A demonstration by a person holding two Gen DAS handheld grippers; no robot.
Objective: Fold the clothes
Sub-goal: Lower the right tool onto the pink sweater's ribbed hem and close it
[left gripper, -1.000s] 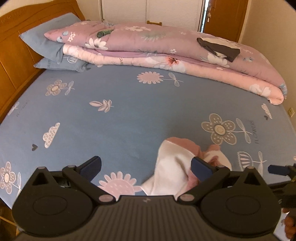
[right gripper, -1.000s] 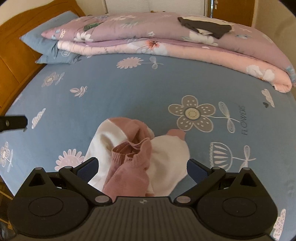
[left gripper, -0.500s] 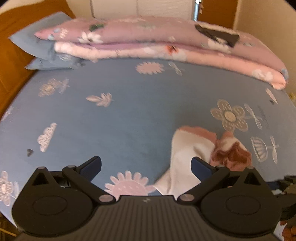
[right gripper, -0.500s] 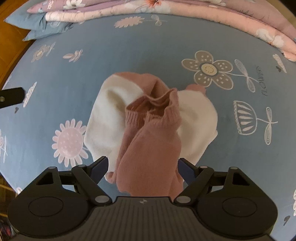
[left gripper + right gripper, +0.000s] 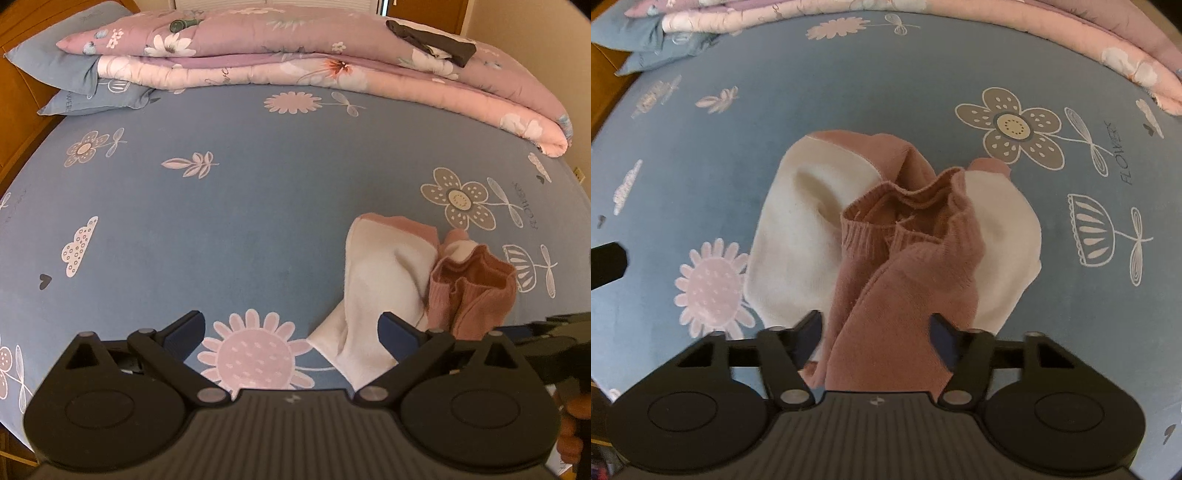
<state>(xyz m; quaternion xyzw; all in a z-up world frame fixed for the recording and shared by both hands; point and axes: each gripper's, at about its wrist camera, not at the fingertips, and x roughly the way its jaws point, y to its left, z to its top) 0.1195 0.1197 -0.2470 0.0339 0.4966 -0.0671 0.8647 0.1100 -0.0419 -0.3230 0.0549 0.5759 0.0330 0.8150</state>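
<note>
1. The bed (image 5: 258, 206) carries everything: a blue flowered sheet, with a folded pink quilt (image 5: 314, 62) along its far edge and pillows (image 5: 74, 81) at the far left corner.

2. The sweater (image 5: 886, 236), pink and cream knit, lies crumpled in a heap near the bed's near edge, toward its right side. A ribbed pink cuff or collar stands up in the middle of the heap; cream panels spread to either side.

3. We judge it light, soft and floppy. It will sag and drag on the sheet when lifted, and it will not slip from the pads. The ribbed hems and seams are thicker, so they are the best places to pinch. Nothing is folded yet; it needs spreading flat first.

4. Our right gripper (image 5: 875, 328) hangs over the pink part nearest us. Its jaws have just been closing and now stand about half open, with the pink knit between them. We cannot tell whether the pads press on it yet.

5. Our left gripper (image 5: 291, 328) hovers beside the heap's left edge, jaws wide and holding nothing; only the cream corner reaches in by the right finger.
</note>
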